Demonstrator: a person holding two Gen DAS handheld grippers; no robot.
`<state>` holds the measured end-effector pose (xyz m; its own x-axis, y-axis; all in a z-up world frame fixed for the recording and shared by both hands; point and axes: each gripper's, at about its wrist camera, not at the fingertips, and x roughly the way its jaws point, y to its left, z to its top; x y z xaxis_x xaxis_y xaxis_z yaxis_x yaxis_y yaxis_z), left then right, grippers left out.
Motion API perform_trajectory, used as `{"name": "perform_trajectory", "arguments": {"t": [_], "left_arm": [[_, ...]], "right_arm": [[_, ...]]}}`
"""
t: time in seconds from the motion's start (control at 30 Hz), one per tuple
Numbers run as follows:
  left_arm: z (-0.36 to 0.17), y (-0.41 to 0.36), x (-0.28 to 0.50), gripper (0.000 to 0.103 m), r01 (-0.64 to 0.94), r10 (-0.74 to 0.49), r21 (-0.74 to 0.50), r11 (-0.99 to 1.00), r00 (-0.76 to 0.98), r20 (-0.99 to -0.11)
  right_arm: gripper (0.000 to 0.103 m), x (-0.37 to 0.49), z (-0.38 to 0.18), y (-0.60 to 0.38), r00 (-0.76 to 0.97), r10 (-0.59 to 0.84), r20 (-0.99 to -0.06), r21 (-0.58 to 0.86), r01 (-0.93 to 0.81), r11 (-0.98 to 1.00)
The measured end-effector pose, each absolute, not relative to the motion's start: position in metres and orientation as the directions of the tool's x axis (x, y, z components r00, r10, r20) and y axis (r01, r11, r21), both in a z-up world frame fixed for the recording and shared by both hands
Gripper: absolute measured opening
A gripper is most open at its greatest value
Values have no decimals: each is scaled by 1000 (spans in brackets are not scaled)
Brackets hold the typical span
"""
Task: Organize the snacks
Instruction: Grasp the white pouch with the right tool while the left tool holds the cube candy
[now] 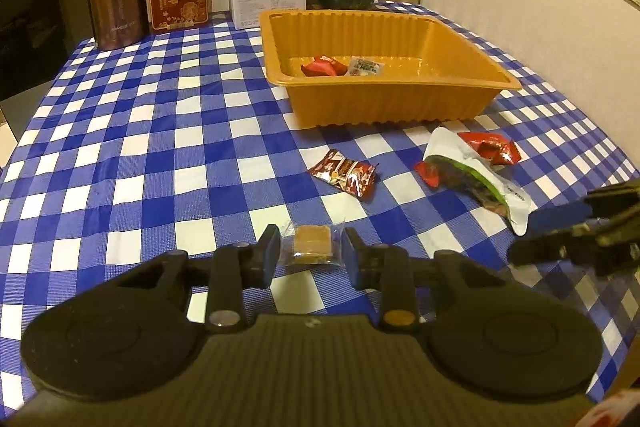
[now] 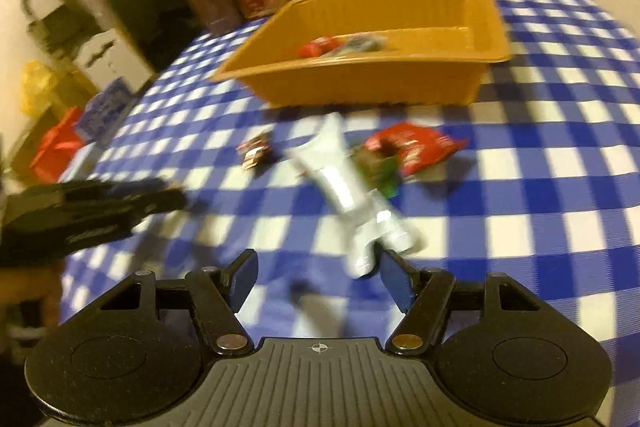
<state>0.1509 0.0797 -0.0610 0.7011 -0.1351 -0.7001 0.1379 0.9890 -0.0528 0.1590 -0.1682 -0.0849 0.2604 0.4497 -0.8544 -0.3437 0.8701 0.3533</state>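
Holding a clear-wrapped brown candy (image 1: 311,245) in my narrowly closed left claw (image 1: 311,250), low over the bench (image 1: 160,147). My half-open, empty right claw (image 2: 316,277) faces the white pouch (image 2: 352,203), its long axis running toward the orange tray (image 2: 360,83) beyond.

Clear-wrapped tan cake (image 1: 311,245) between fingers (image 1: 269,251)
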Motion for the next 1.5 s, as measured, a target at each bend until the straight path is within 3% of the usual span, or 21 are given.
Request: {"name": "perform_trajectory", "arguments": {"t": [0.17,0.27,0.43,0.5,0.57,0.87,1.17,1.33,1.37,1.43,1.5], "left_arm": [[-57,78,149,30,142,-144,-60,988,707,-692],[-55,77,150,30,143,-155,-74,987,709,-689],[-50,72,152,30,159,-175,-87,983,712,-680],[-51,71,152,30,165,-179,-86,983,712,-679],[-51,71,154,30,165,-181,-89,982,709,-682],[-50,72,155,30,162,-182,-93,982,715,-675],[-50,71,157,30,160,-183,-98,982,716,-673],[-50,71,158,30,158,-184,-100,982,714,-675],[-50,70,158,30,157,-183,-100,982,714,-675],[-50,70,158,30,158,-185,-102,982,714,-675],[-50,69,157,30,162,-187,-101,982,715,-673]], "right_arm": [[68,153,-69,-162,389,352,-851,179,-417,891],[68,155,-69,-159,430,342,-836,144,-429,892],[67,172,-82,-147,405,352,-844,140,-468,873],[51,177,-87,-143,386,359,-850,145,-484,863],[45,183,-94,-139,371,360,-856,147,-493,857],[42,179,-96,-122,306,369,-877,161,-537,828],[43,197,-104,-127,355,357,-864,225,-363,904],[42,197,-109,-124,357,338,-871,201,-367,908],[41,197,-109,-125,355,338,-872,206,-362,909],[28,197,-108,-127,354,334,-874,207,-351,913],[28,197,-107,-128,350,333,-876,209,-346,914]]}}
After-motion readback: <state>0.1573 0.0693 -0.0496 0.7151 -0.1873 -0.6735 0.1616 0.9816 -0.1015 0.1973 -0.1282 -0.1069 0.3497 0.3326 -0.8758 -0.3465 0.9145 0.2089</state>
